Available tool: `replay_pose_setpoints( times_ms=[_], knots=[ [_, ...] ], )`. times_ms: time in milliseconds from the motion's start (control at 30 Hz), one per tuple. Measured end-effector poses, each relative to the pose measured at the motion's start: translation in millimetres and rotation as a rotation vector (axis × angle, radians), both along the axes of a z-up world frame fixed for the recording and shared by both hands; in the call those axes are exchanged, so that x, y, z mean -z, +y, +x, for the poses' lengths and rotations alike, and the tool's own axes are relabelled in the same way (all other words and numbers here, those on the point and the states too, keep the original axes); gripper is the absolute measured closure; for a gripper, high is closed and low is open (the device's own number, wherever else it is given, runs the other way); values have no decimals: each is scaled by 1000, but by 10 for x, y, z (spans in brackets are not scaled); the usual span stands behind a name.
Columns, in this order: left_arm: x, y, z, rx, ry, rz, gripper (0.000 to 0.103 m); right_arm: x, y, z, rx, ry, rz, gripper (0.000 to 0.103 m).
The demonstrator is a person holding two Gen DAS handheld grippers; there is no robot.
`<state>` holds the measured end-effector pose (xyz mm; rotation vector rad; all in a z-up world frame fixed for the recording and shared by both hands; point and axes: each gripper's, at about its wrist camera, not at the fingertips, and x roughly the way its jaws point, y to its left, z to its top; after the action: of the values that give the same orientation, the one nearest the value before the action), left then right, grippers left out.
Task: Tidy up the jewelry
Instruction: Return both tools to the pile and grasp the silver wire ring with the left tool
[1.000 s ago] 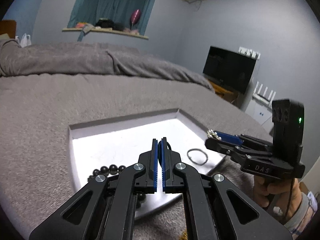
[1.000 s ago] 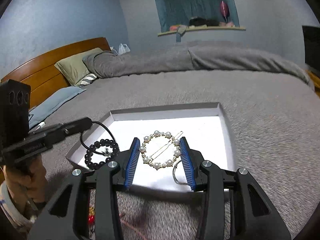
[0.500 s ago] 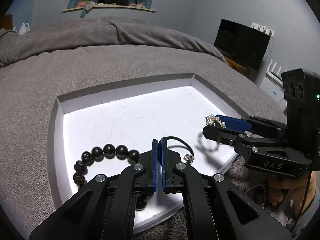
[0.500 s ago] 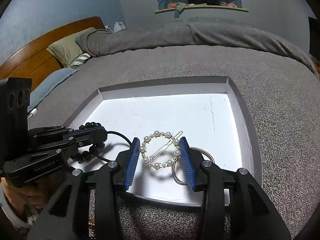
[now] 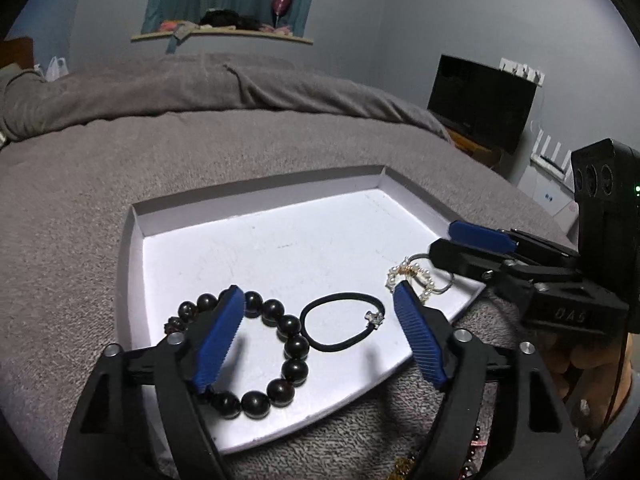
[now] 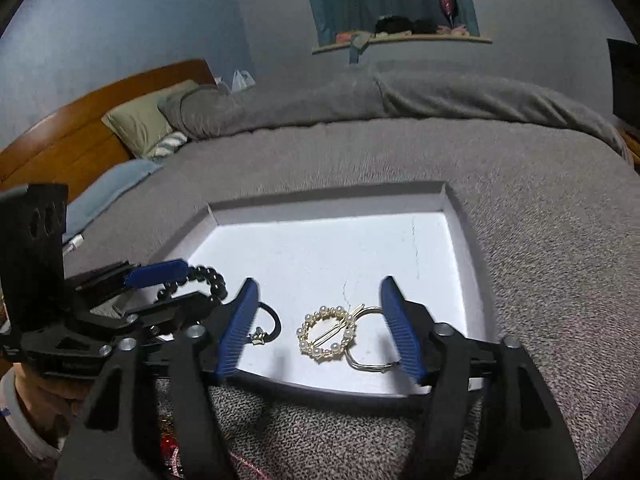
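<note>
A shallow white tray (image 5: 256,248) lies on the grey bedspread. In it lie a black bead bracelet (image 5: 280,344), a black hair tie (image 5: 340,326) with a small silver charm, a round pearl hair clip (image 6: 326,334) and a thin silver ring (image 6: 370,354) under the clip's right side. My left gripper (image 5: 320,334) is open and empty, its fingers either side of the bracelet and hair tie. My right gripper (image 6: 320,330) is open and empty, its fingers either side of the pearl clip (image 5: 408,276). The tray also shows in the right wrist view (image 6: 320,248).
Red and gold jewelry pieces (image 6: 172,440) lie on the bedspread below the tray's near edge, partly hidden by the grippers. Pillows and a wooden headboard (image 6: 72,128) are at the far left. A dark TV (image 5: 480,100) stands to the right.
Both grippers have opened. The left one let the black hair tie drop into the tray. The right one let the pearl clip drop onto the silver ring.
</note>
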<state>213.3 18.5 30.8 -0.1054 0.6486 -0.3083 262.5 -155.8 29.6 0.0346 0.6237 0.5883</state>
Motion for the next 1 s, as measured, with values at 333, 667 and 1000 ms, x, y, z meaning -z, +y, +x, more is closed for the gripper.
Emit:
replay_pose_setpoints(
  times_ms=[333, 667, 1000],
  knots=[
    [-54, 19, -346, -4, -95, 17, 19, -152, -443, -270, 104, -102, 139, 24],
    [45, 122, -719, -23, -105, 20, 18, -121, -785, -561, 163, -101, 137, 23],
    [-86, 293, -1041, -55, -237, -34, 18, -29, -994, -859, 193, -91, 111, 21]
  ],
)
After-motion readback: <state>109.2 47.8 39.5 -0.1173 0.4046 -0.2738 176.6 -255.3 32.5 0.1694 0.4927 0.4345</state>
